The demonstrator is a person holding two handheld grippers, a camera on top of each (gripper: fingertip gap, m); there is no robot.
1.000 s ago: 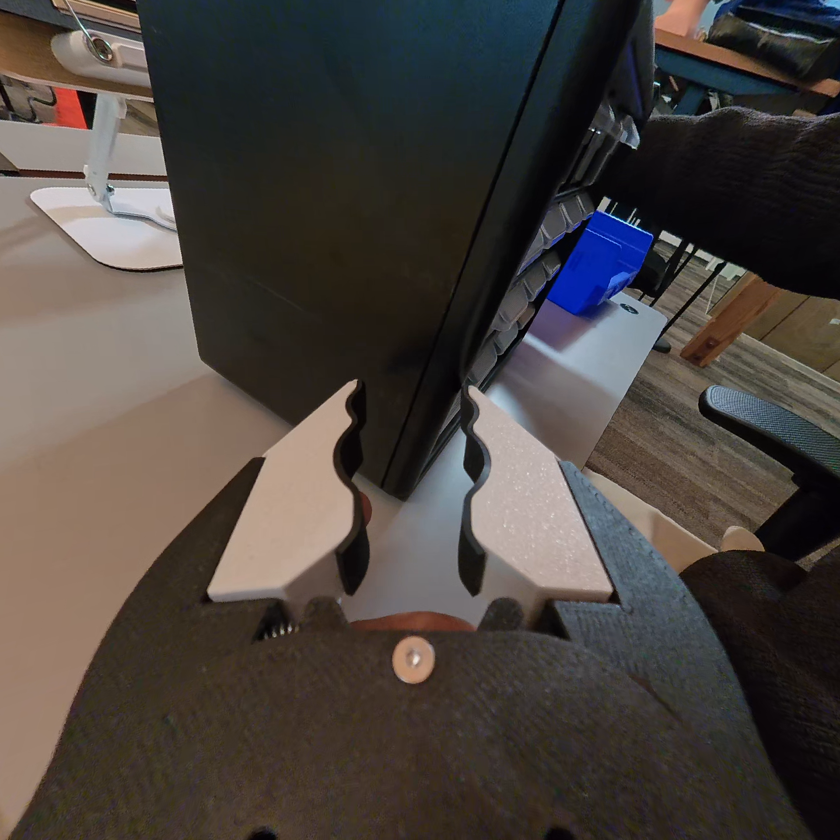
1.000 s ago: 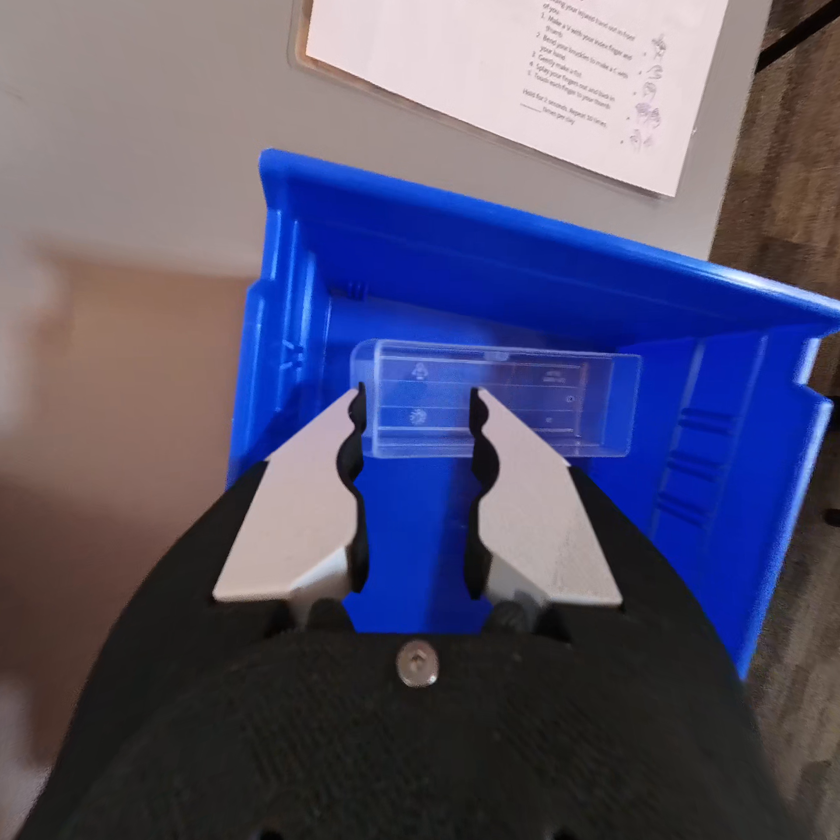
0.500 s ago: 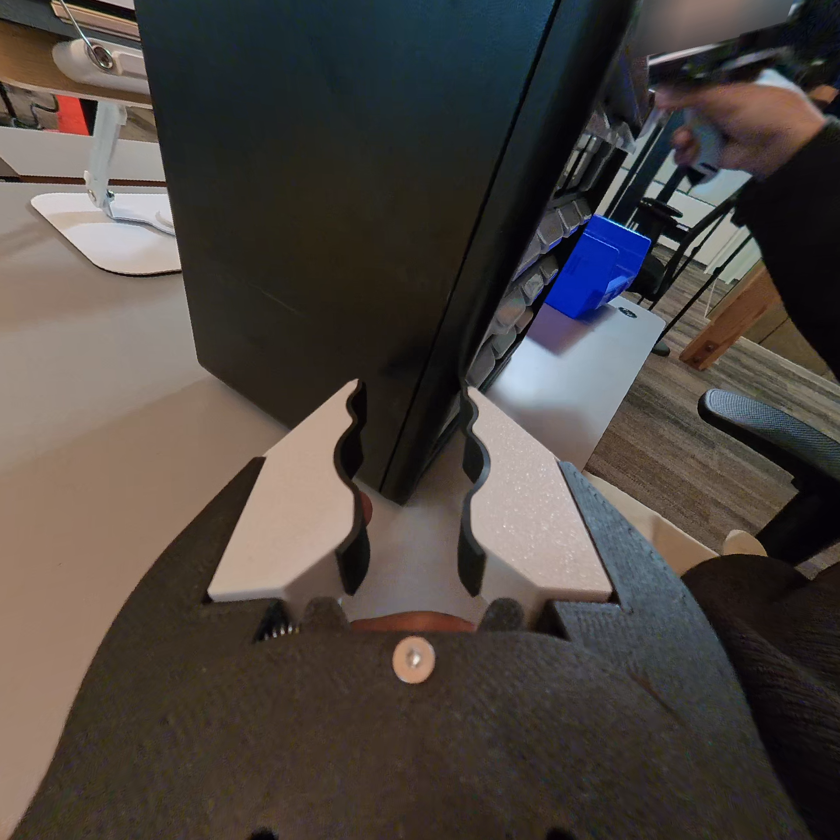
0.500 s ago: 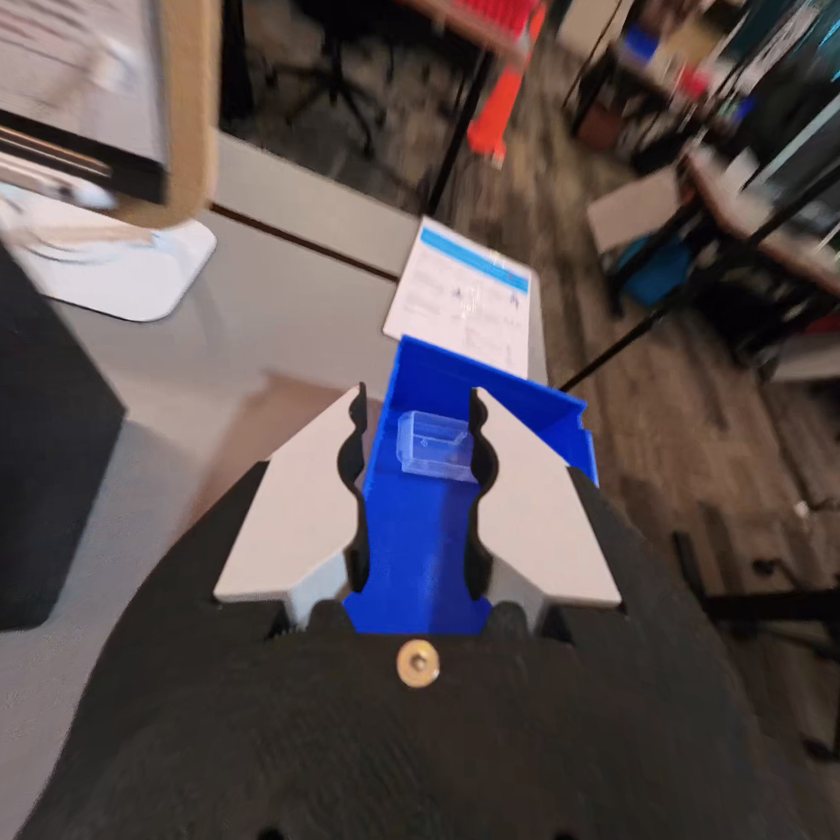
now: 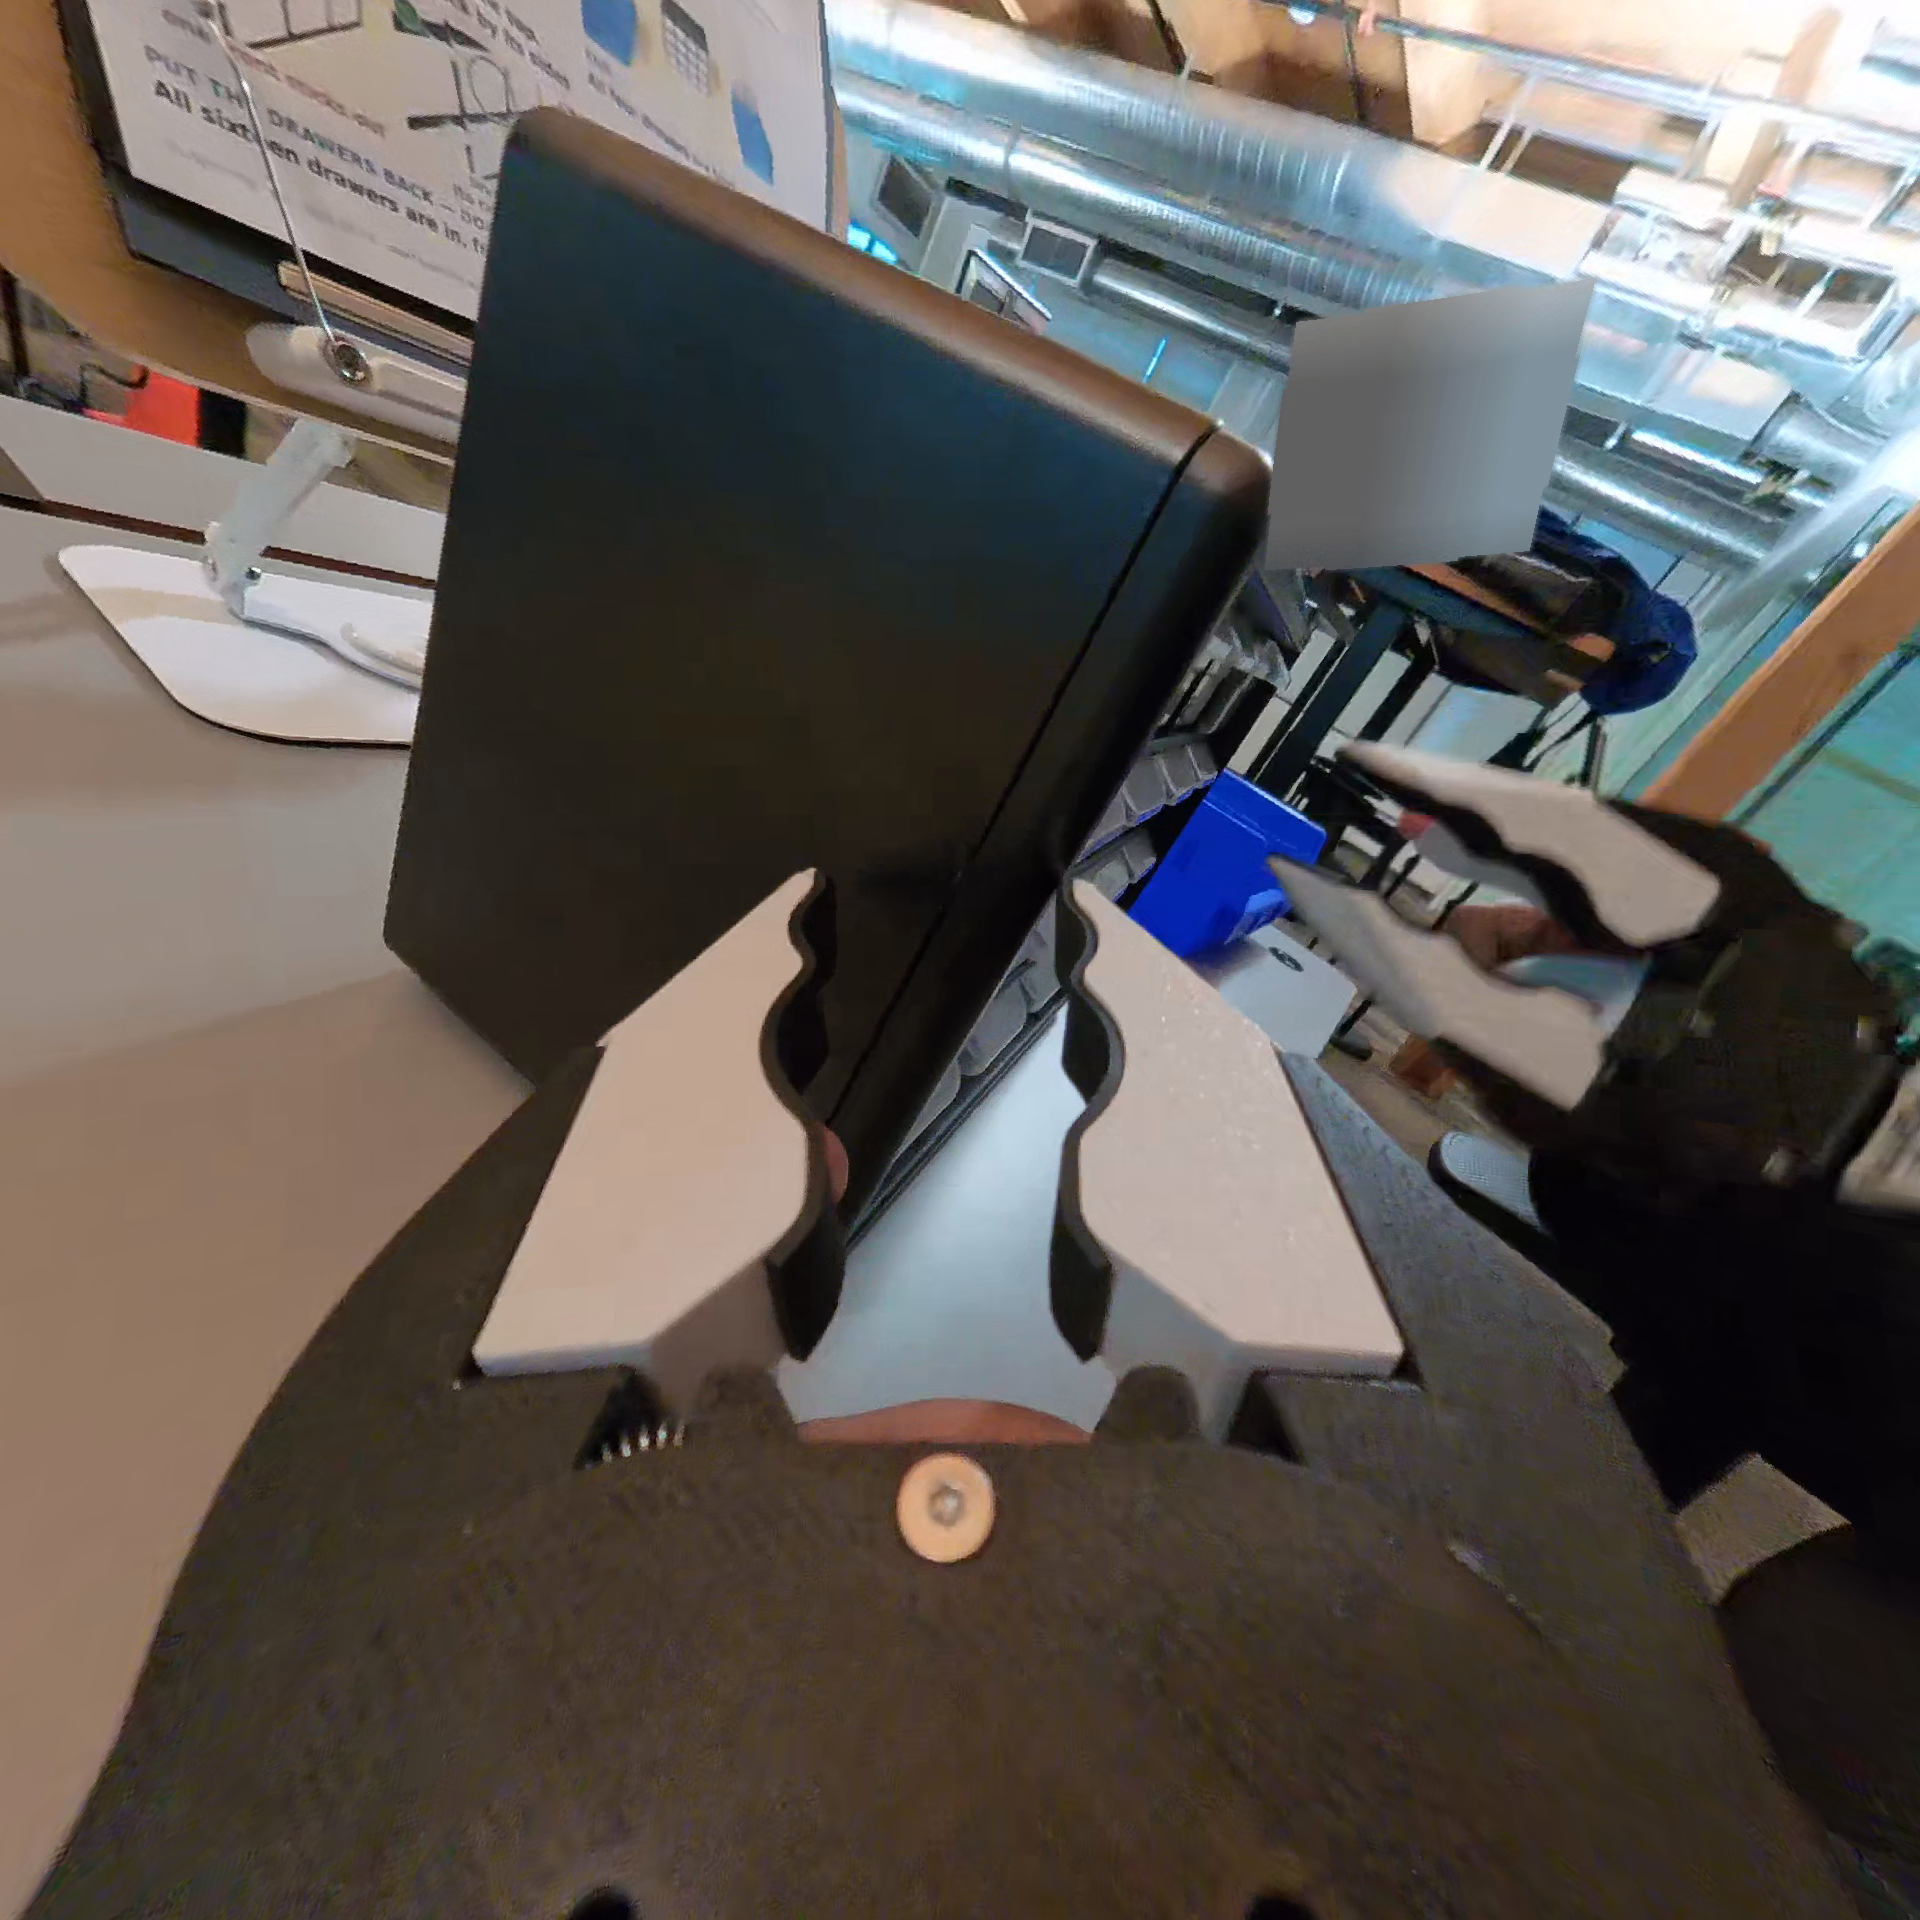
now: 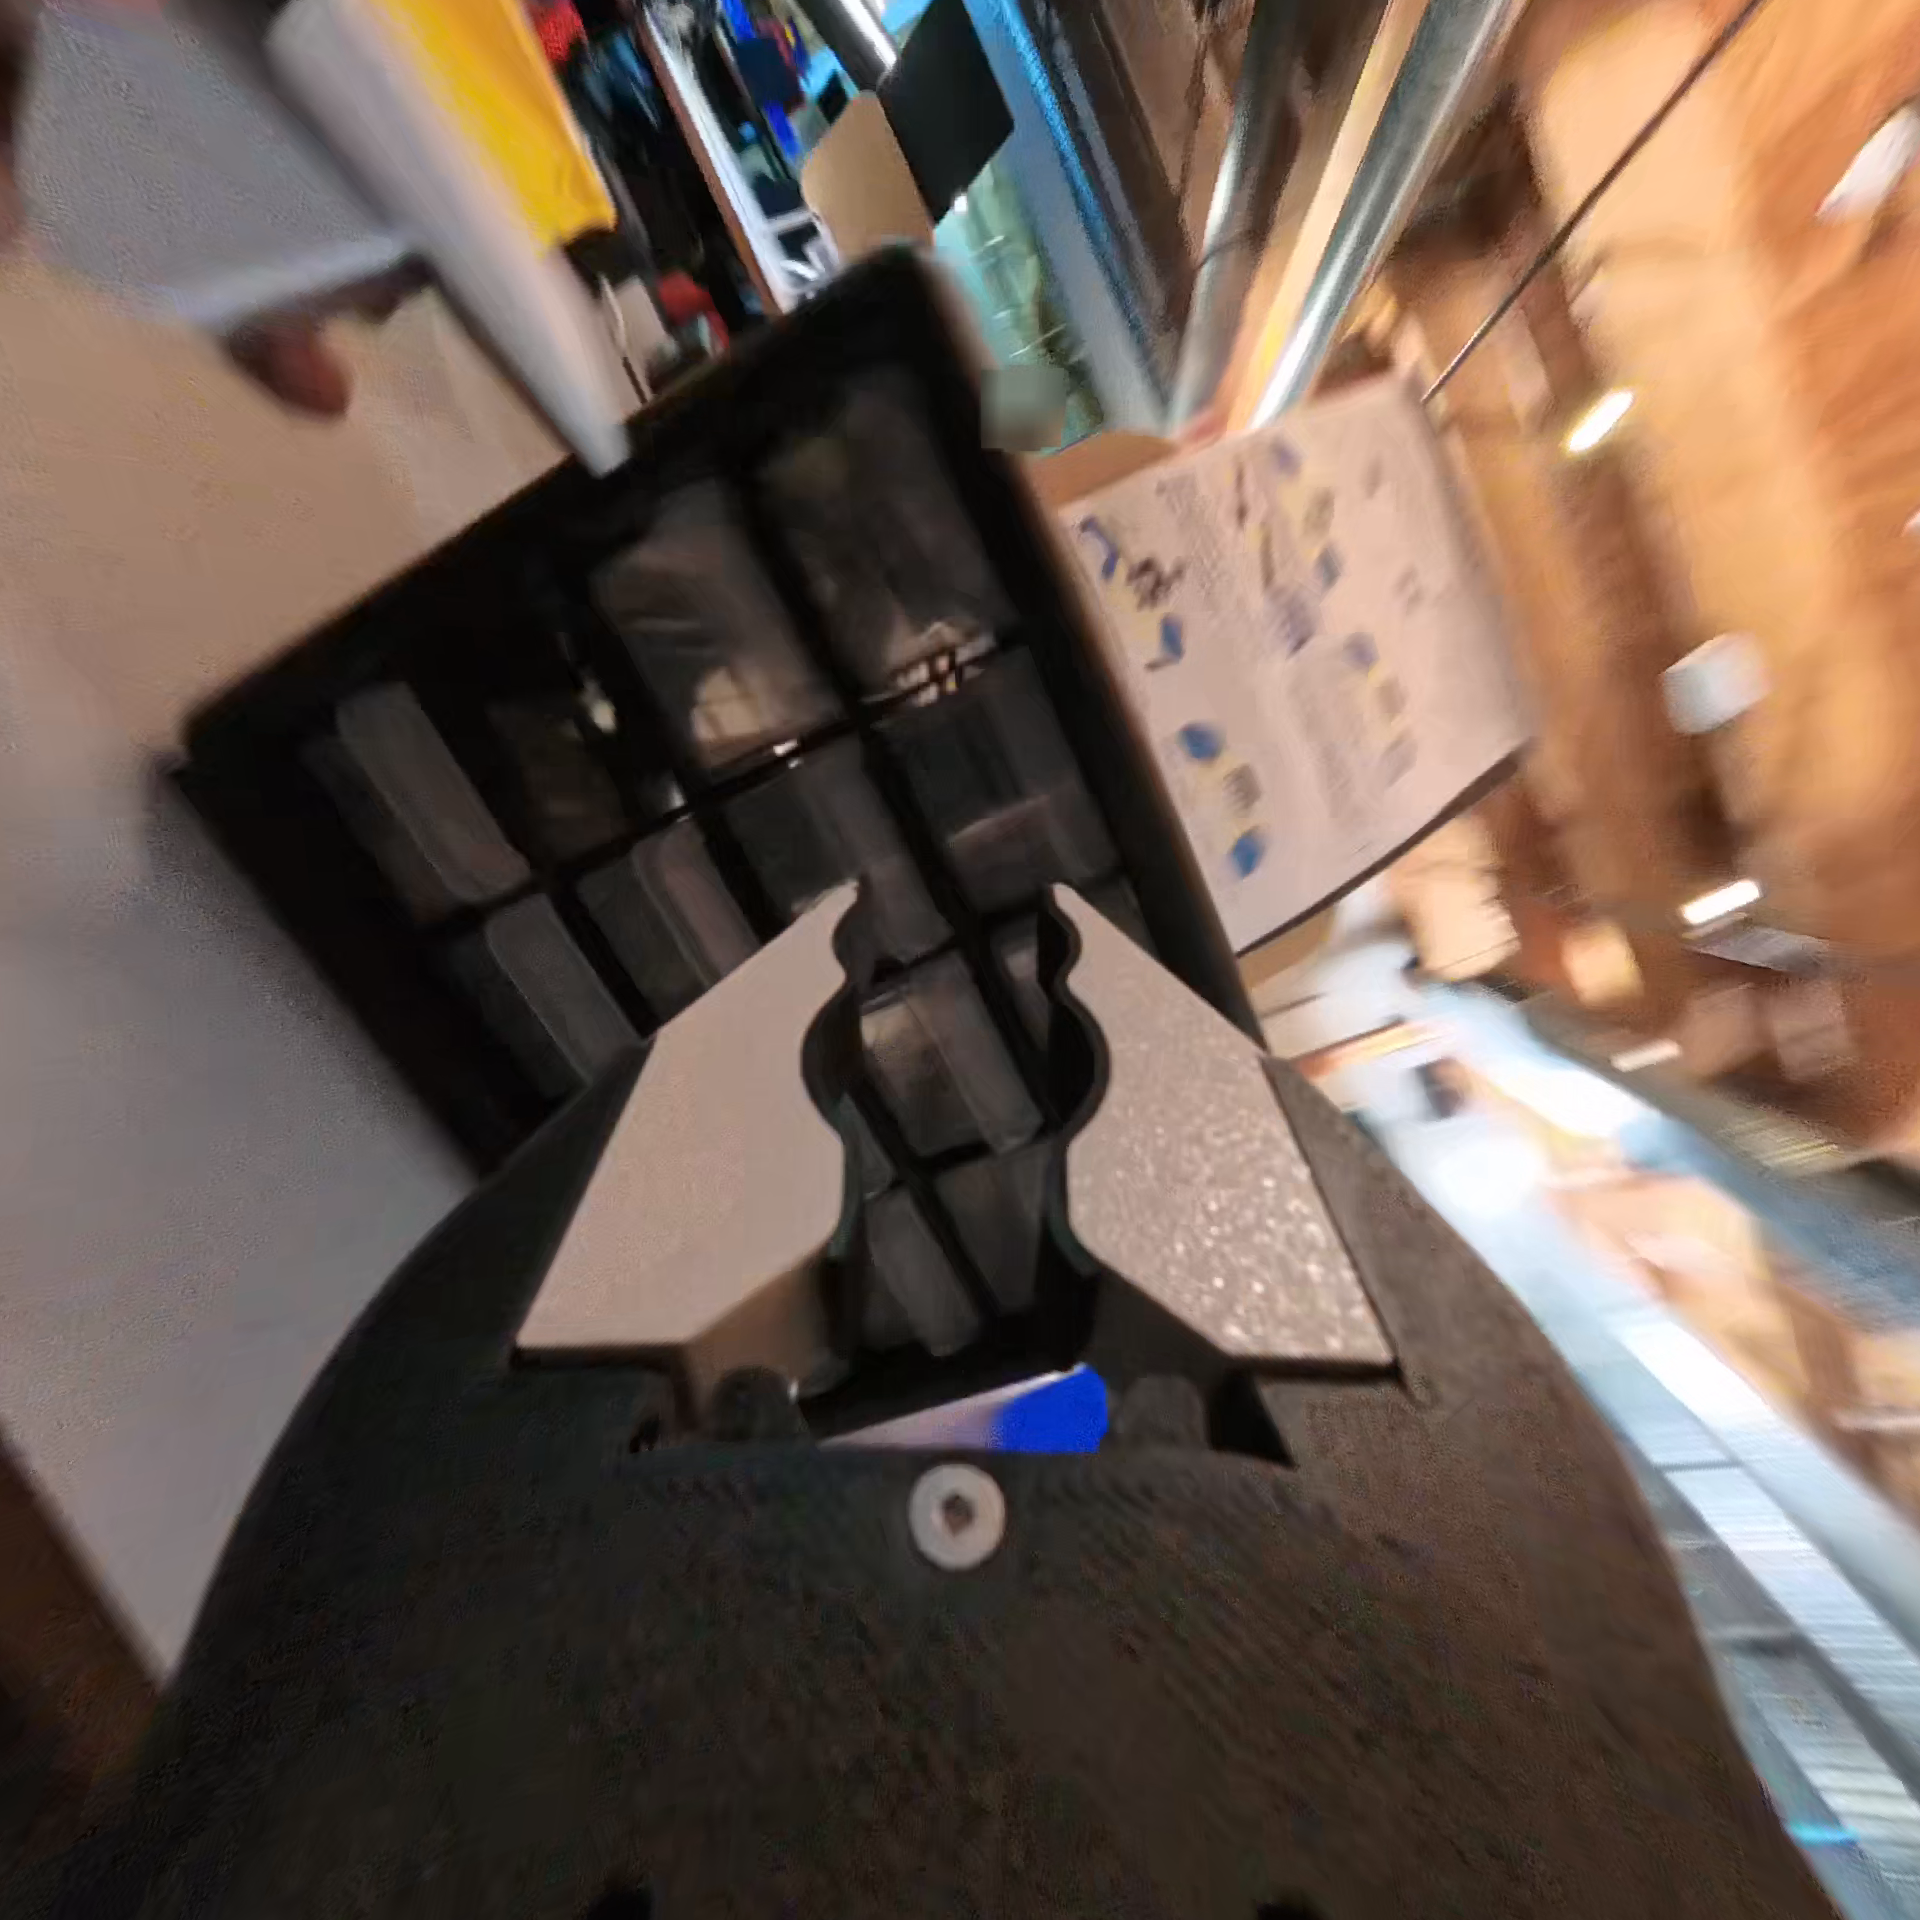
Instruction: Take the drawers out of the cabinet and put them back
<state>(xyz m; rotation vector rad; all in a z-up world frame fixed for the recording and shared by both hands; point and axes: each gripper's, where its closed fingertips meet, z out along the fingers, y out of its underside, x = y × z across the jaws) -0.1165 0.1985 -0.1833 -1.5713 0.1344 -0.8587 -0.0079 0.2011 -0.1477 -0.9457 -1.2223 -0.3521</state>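
The black cabinet (image 5: 779, 623) stands on the grey table (image 5: 156, 987), seen from its side. My left gripper (image 5: 940, 914) is open, its jaws either side of the cabinet's lower front corner edge. Grey drawer fronts (image 5: 1153, 790) show along the cabinet's face. A blue bin (image 5: 1216, 883) sits on the table beyond. My right gripper (image 5: 1314, 816) is open and empty, in the air in front of the cabinet. In the blurred right wrist view, the right gripper (image 6: 956, 904) points at the cabinet's grid of drawers (image 6: 727, 727). A sliver of the blue bin (image 6: 1049, 1408) shows below.
A white stand base (image 5: 239, 665) and an instruction poster (image 5: 416, 135) are behind the cabinet on the left. The poster also shows in the right wrist view (image 6: 1278, 665). A chair arm (image 5: 1486, 1174) and wooden floor lie past the table's right edge.
My right gripper has lifted away from the blue bin and the clear drawer in it and swung round to face the cabinet front. The left wrist view has tilted upward.
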